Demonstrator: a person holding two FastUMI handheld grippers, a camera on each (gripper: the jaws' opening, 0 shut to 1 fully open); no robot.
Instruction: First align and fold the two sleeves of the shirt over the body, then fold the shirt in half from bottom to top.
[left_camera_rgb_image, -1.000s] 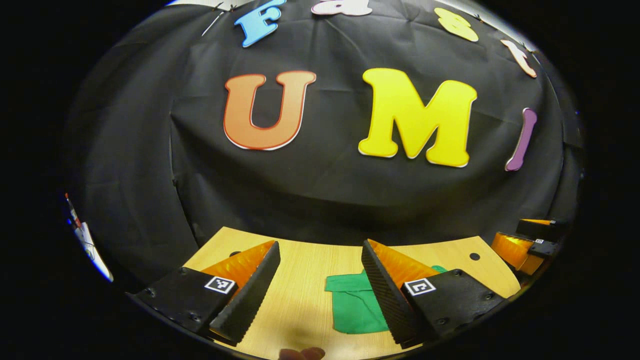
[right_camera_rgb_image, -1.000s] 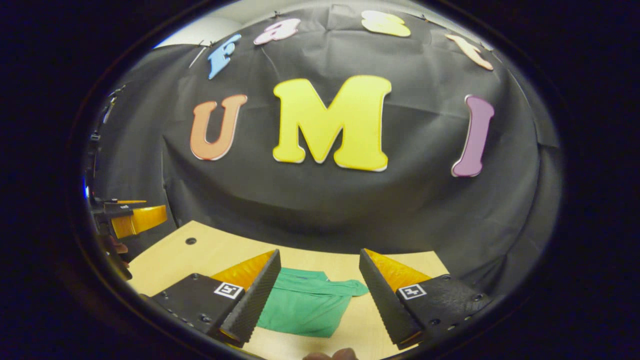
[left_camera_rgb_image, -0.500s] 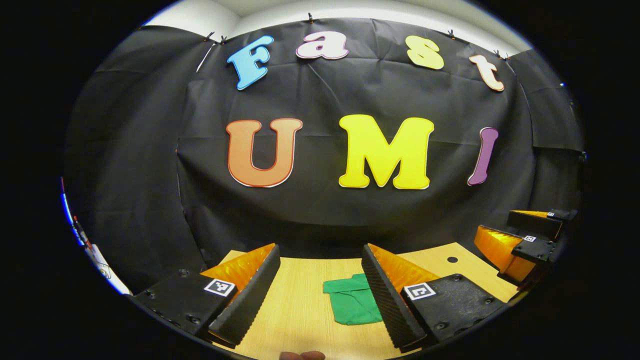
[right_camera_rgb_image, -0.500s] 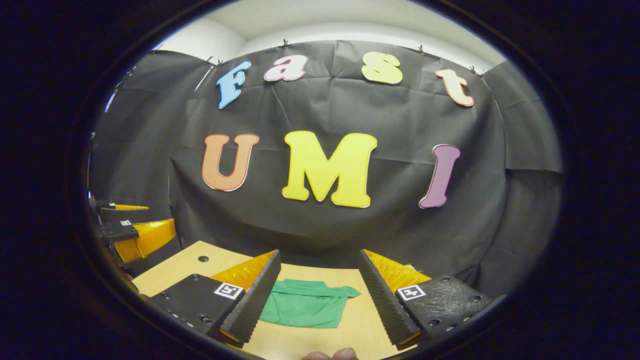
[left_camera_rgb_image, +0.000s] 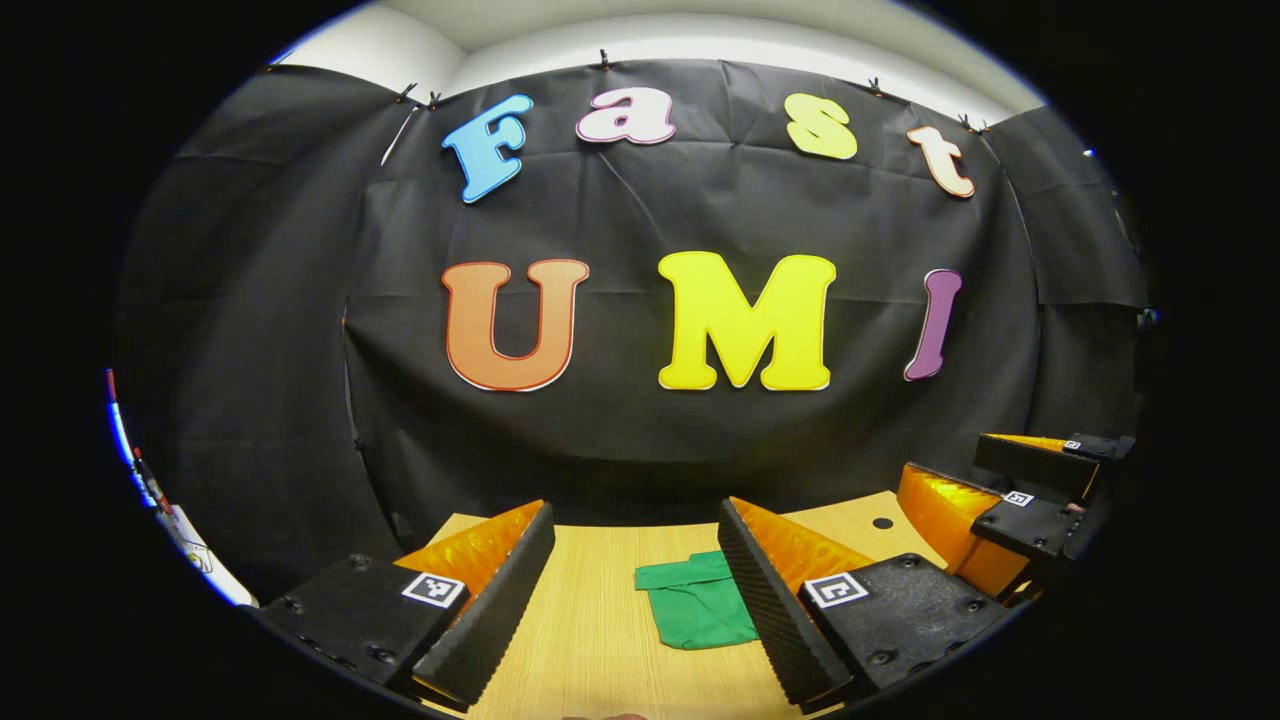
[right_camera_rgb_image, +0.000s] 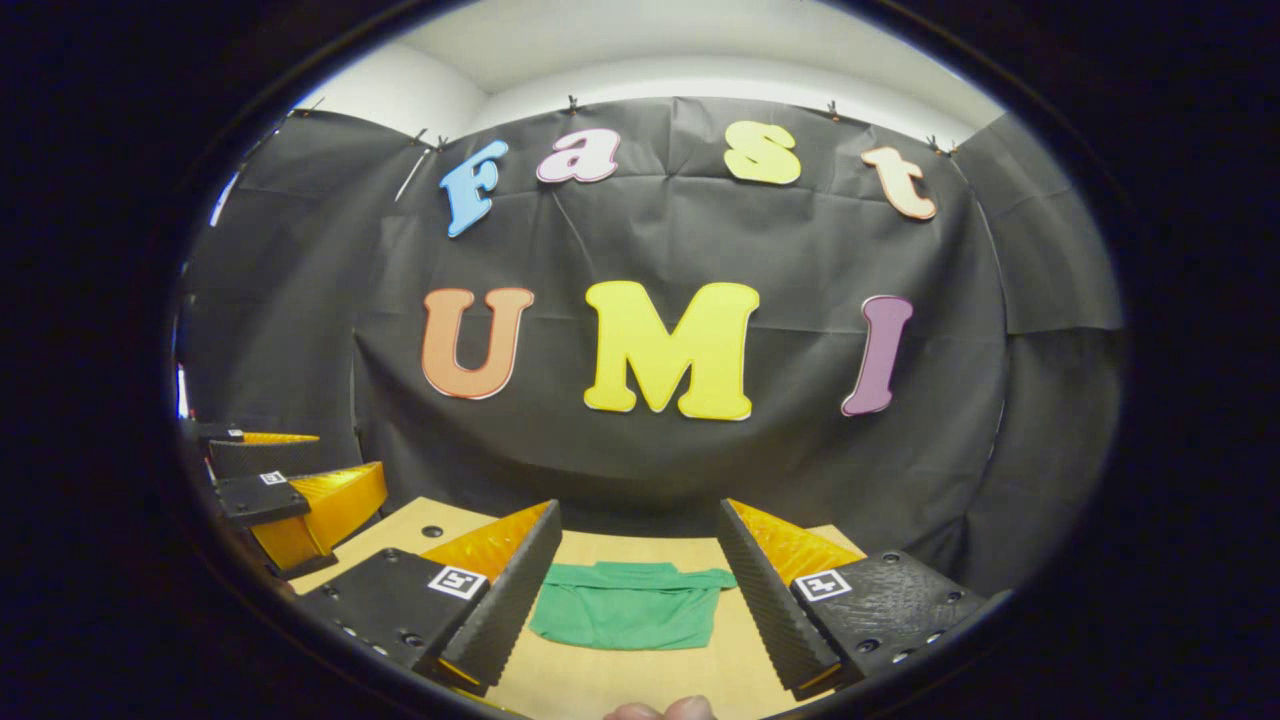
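Holding both grippers spread and empty above the table (right_camera_rgb_image: 600, 690), I see the green shirt (right_camera_rgb_image: 625, 618) flat ahead between the right gripper (right_camera_rgb_image: 632, 580) fingers, long axis crosswise, right of the left gripper (left_camera_rgb_image: 632, 590), so right seems nearer.

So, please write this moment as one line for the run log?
left claw: open, above table | right claw: open | green shirt: folded, flat, ungripped
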